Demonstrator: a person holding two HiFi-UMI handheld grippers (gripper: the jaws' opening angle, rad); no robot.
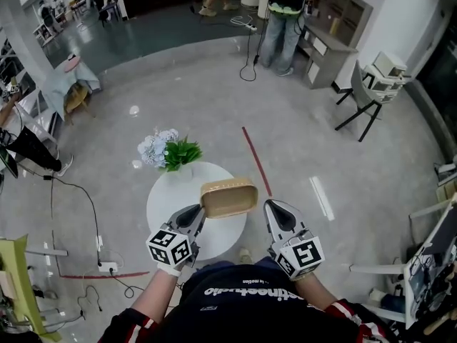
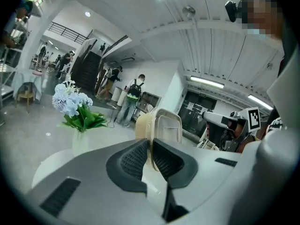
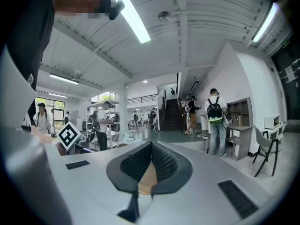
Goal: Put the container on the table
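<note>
The container point(image 1: 229, 197) is held by its left end in the left gripper point(image 1: 194, 216), whose pads are clamped on the rim. It appears raised over the far right part of the round table point(image 1: 168, 206) and is judged not yet set down. The right gripper point(image 1: 275, 213) is closed with no grip seen, its tips just beside the container's right end. The long axis runs left to right between the 2 grippers, and the tabletop lies below.
</note>
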